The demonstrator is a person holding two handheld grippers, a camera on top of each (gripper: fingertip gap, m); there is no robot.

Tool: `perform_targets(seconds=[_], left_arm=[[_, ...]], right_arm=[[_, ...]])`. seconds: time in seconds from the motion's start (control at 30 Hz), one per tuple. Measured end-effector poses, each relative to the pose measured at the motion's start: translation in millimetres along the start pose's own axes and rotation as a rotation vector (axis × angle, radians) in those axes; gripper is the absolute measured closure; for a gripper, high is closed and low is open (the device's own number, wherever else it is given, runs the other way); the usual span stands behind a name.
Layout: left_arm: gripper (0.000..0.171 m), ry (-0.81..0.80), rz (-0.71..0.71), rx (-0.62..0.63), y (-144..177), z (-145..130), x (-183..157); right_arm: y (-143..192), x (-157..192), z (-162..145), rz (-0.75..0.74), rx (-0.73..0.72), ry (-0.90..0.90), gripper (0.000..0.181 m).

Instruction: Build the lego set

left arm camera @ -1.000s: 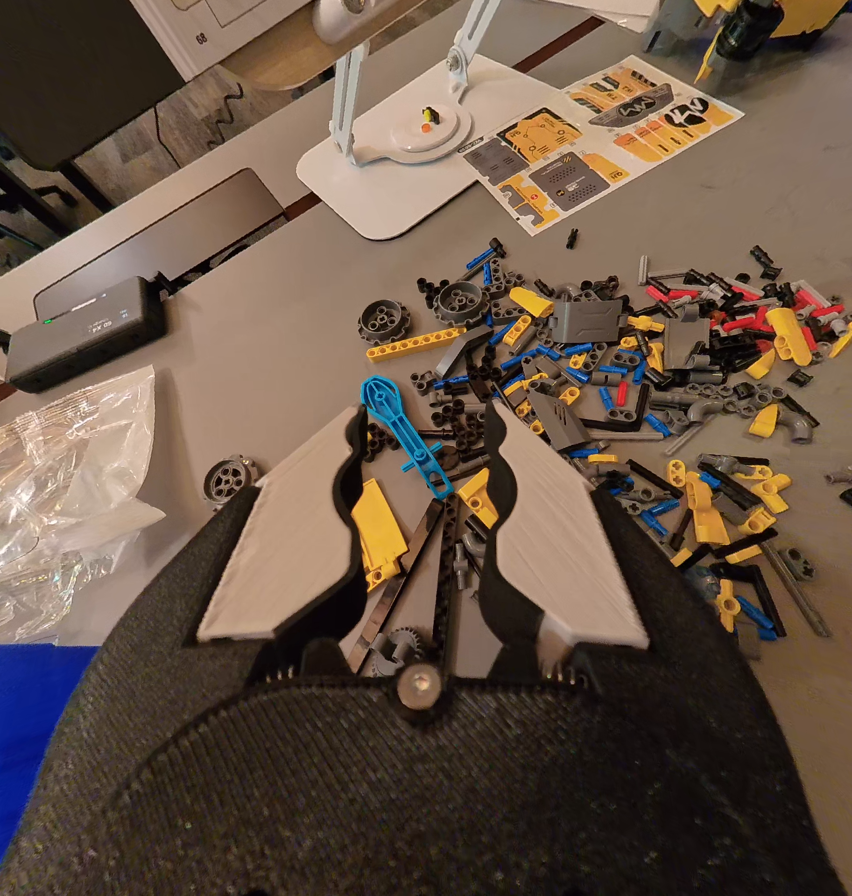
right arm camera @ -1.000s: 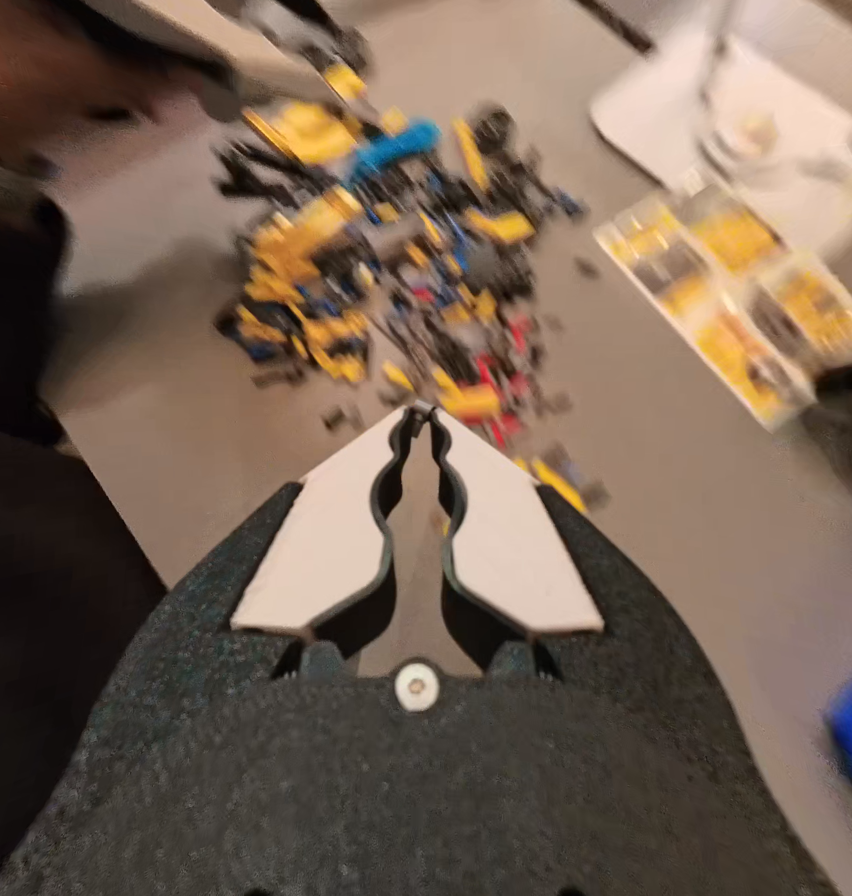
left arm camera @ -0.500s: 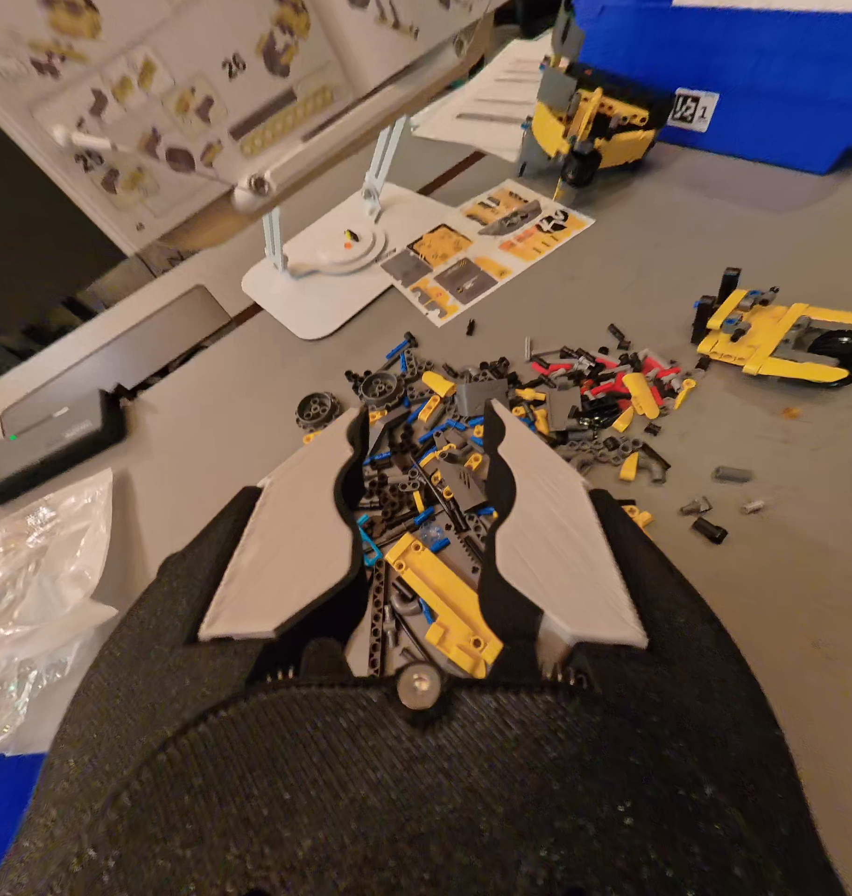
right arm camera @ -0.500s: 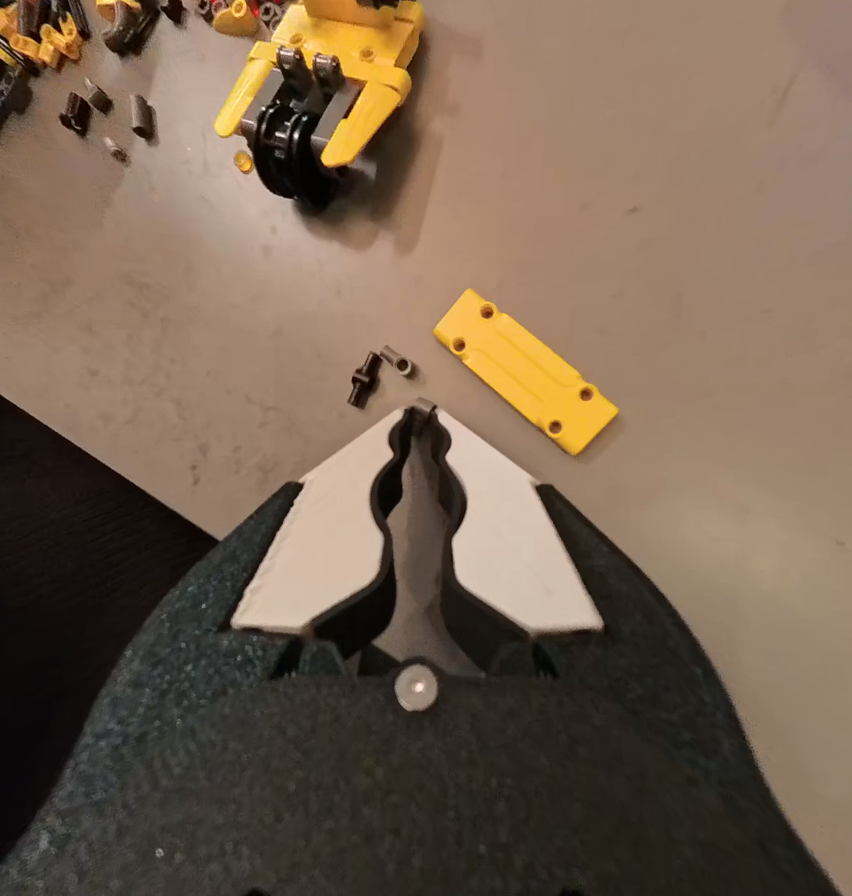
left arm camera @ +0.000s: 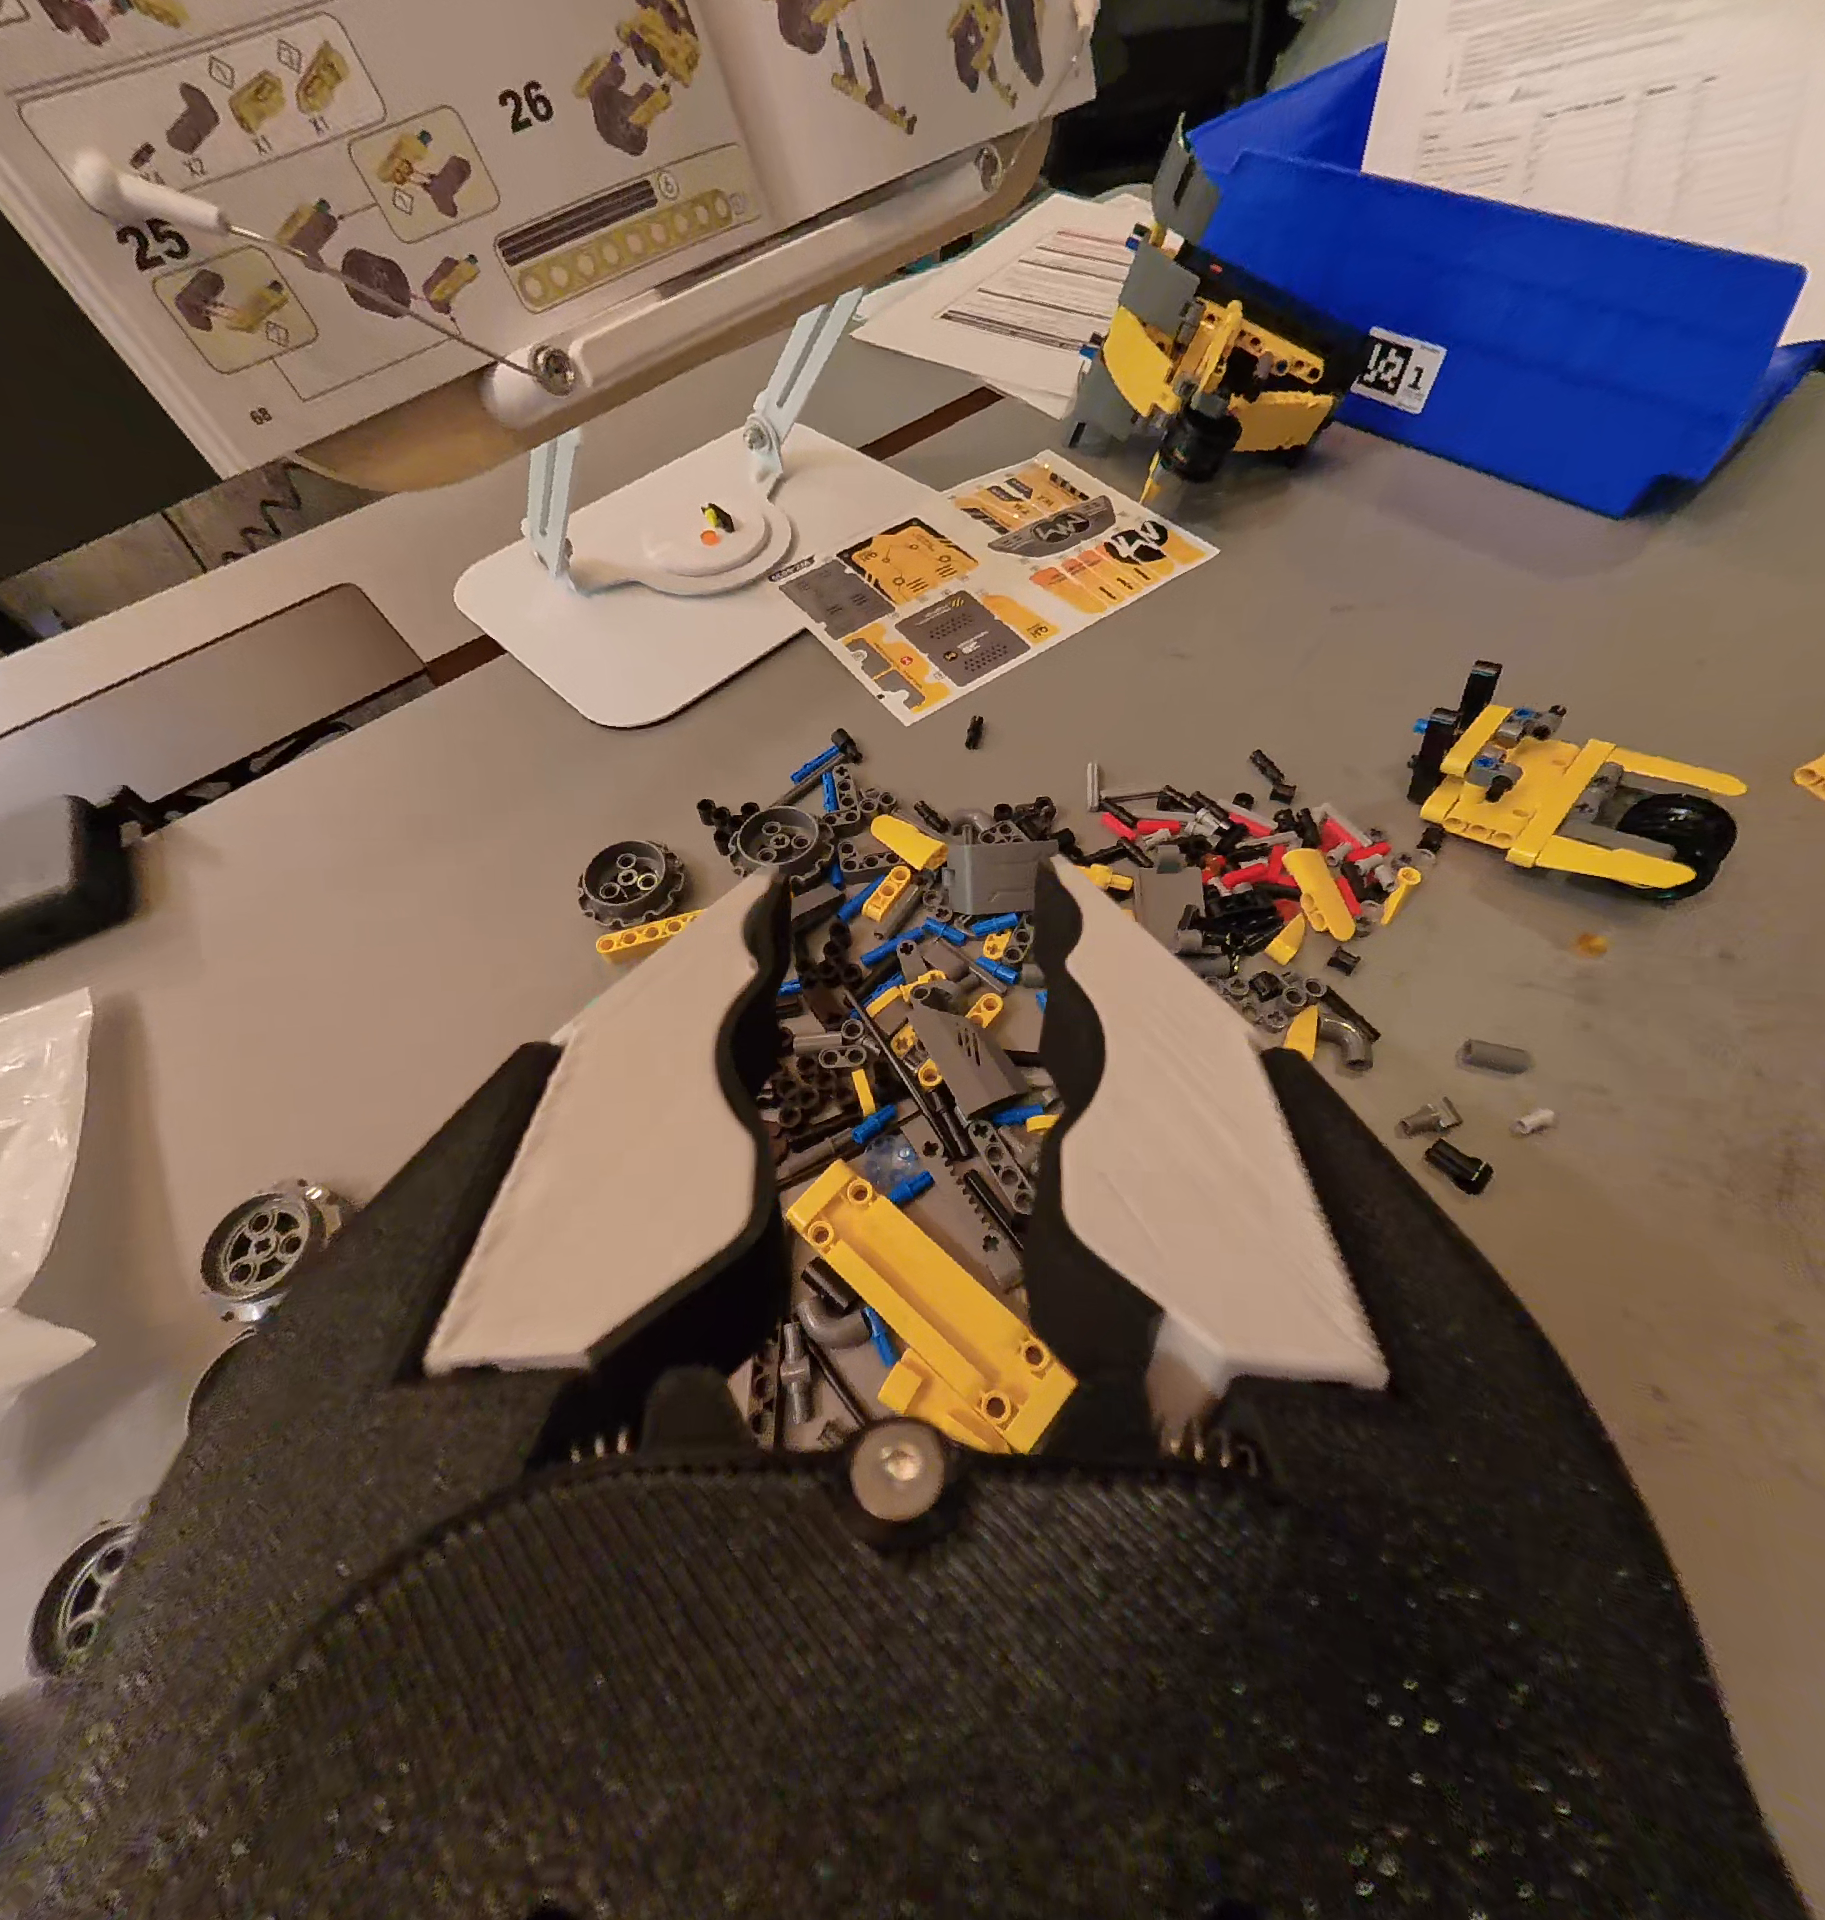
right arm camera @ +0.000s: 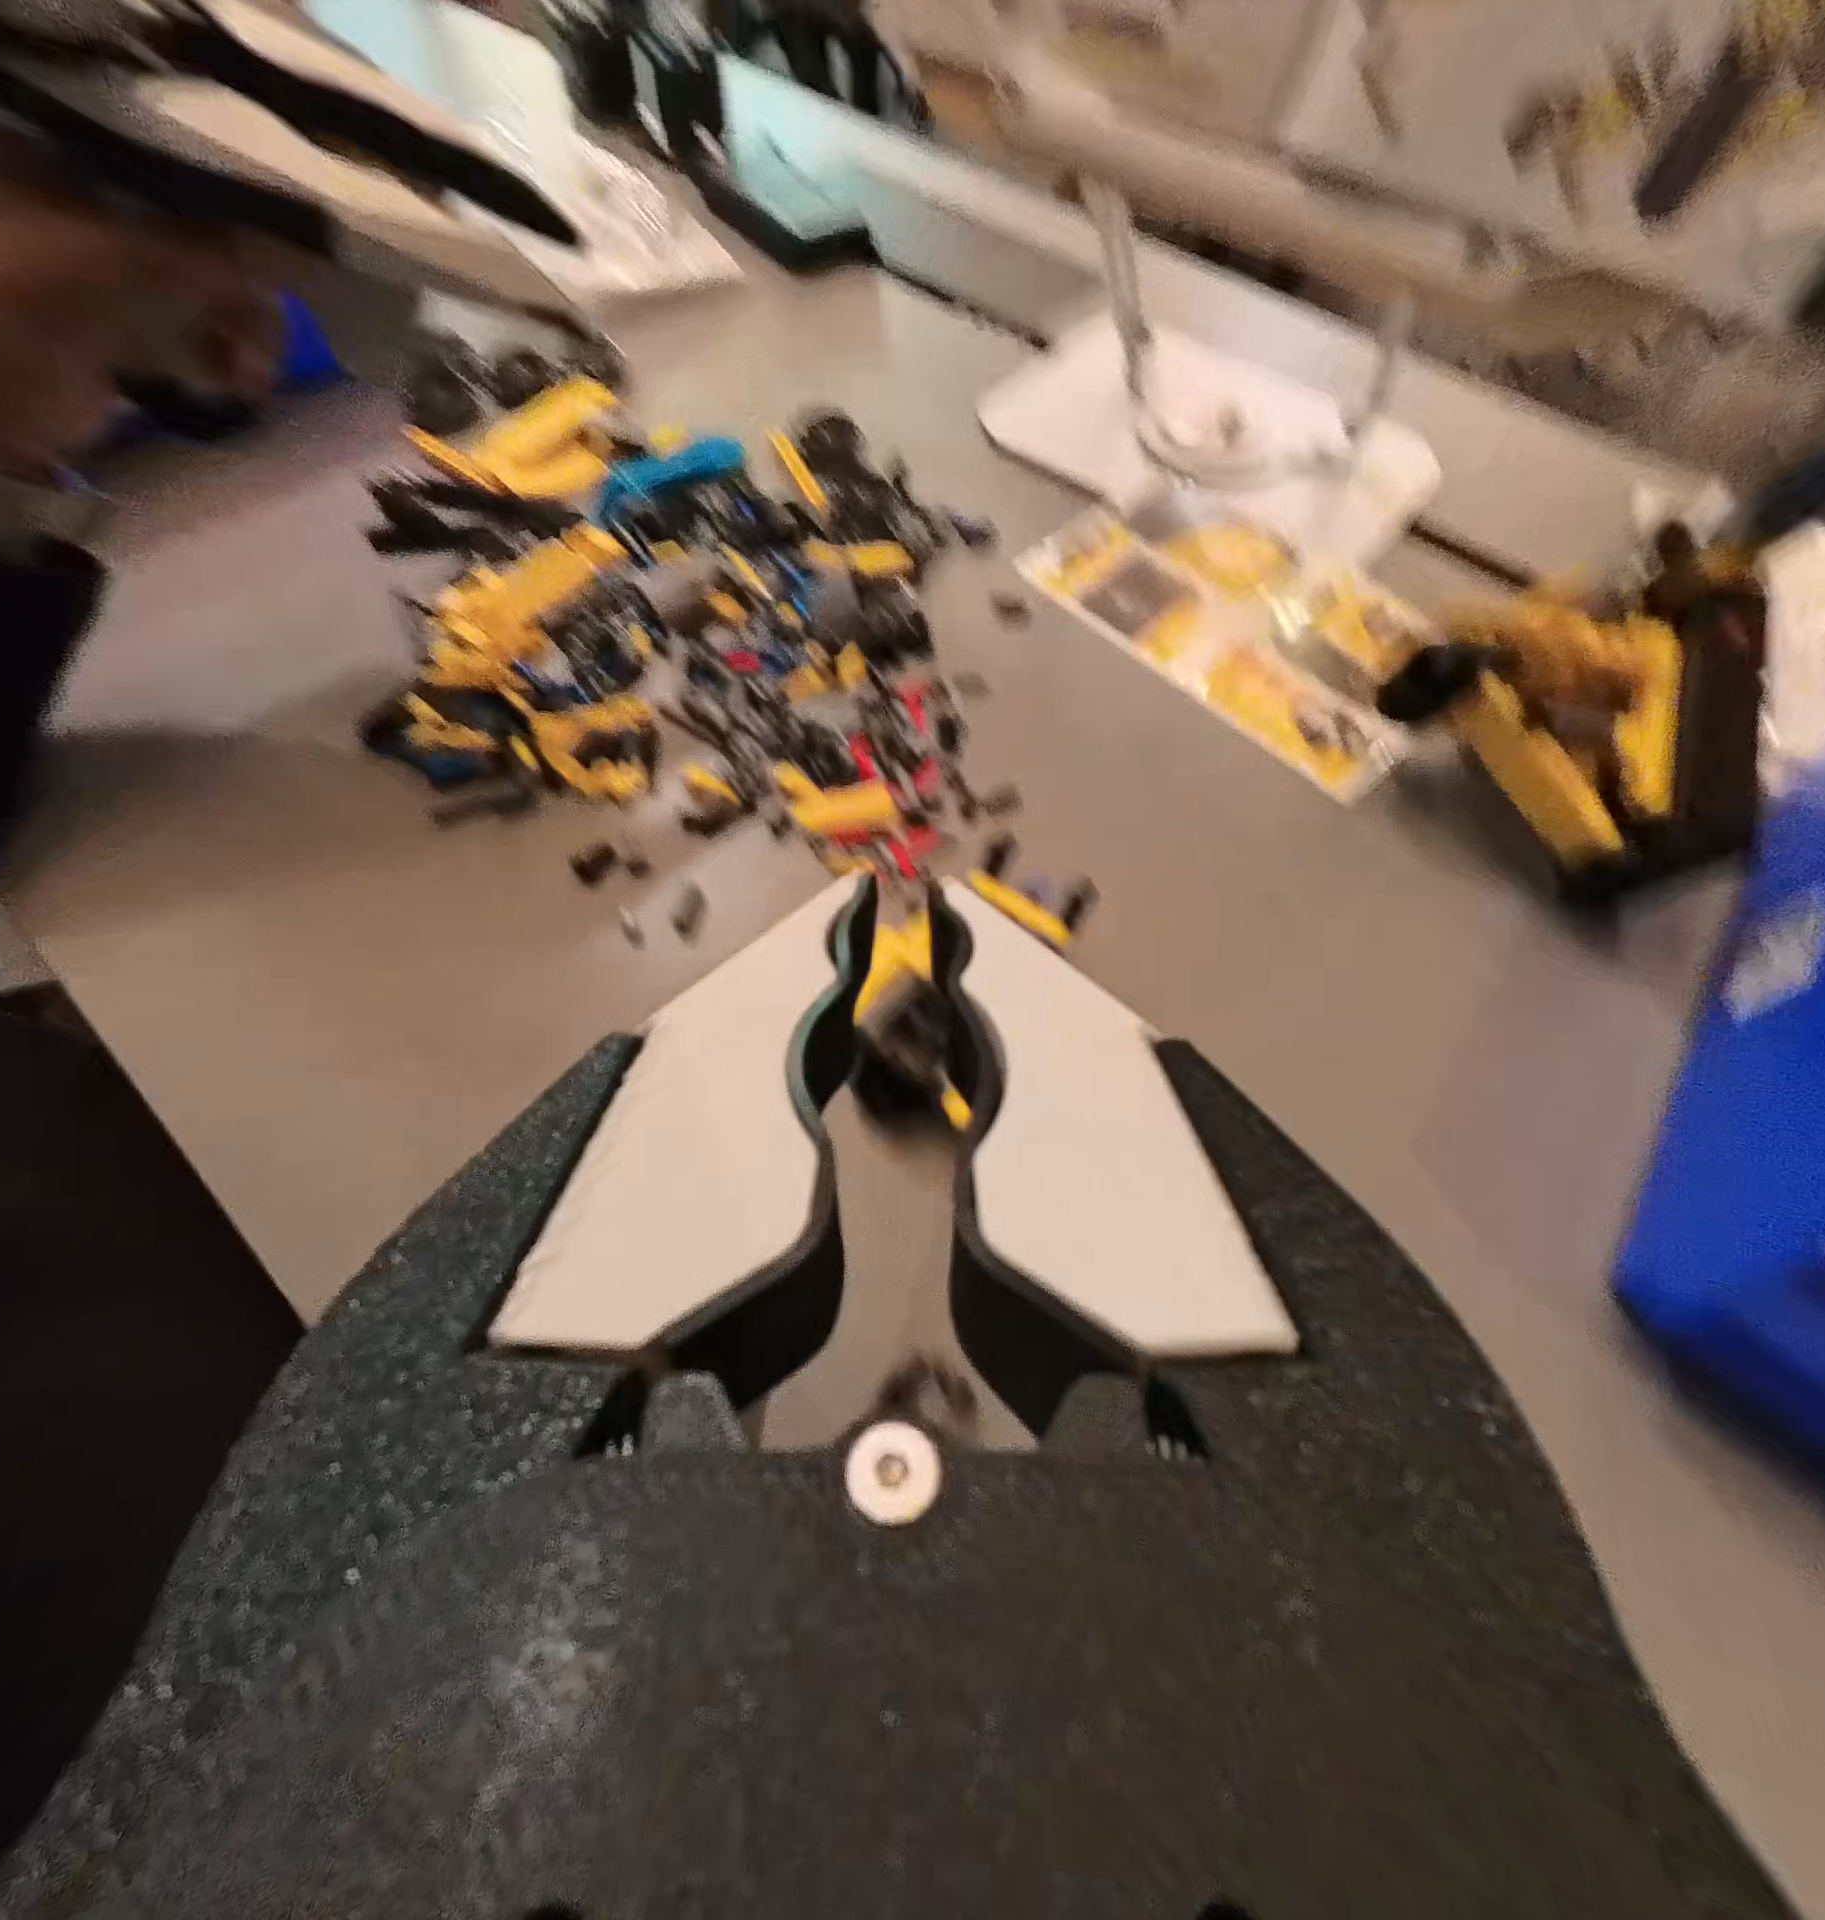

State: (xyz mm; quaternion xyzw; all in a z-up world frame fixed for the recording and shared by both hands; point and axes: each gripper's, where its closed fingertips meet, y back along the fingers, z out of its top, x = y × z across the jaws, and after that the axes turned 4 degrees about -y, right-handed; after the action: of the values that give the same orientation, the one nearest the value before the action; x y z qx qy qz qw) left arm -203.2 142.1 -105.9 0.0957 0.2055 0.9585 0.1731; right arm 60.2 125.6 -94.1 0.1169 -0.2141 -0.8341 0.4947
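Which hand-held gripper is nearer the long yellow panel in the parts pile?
Left. The left hand-held gripper hangs open right over the long yellow panel. The right hand-held gripper sits at the blurred pile's opposite edge.

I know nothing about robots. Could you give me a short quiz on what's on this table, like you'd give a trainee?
1. True or false: the left gripper is shut on a wheel.
2. What colour is the bin at the far right of the table? A red, B blue, C green.
3. Fill in: the open instruction booklet is propped on a ___ stand.

Key: 1 false, it is open over the pile of loose pieces. 2 B. 3 white; the stand rests on the grey table.
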Motion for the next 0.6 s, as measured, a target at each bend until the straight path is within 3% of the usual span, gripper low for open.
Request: perform_targets(seconds=[0.07,0.17,0.27,0.4,0.47,0.6], left_arm=[[0.127,-0.001,-0.002,0.006,-1,-2,0],[0.127,0.007,0.008,0.018,-4,-6,4],[0.127,0.027,0.021,0.049,-6,-16,10],[0.127,0.026,0.055,0.065,-6,-22,19],[0.127,0.032,0.070,0.069,-5,-25,22],[0.127,0.033,0.093,0.111,-8,-35,29]], right_arm=[[-22,38,23,0.108,-0.106,0.067,0.171],[-44,124,51,0.400,-0.286,0.149,0.181],[-77,173,60,0.528,-0.322,0.184,0.181],[-124,180,54,0.572,-0.259,0.184,0.172],[-131,184,41,0.640,-0.211,0.188,0.158],[-134,184,23,0.669,-0.185,0.178,0.156]])
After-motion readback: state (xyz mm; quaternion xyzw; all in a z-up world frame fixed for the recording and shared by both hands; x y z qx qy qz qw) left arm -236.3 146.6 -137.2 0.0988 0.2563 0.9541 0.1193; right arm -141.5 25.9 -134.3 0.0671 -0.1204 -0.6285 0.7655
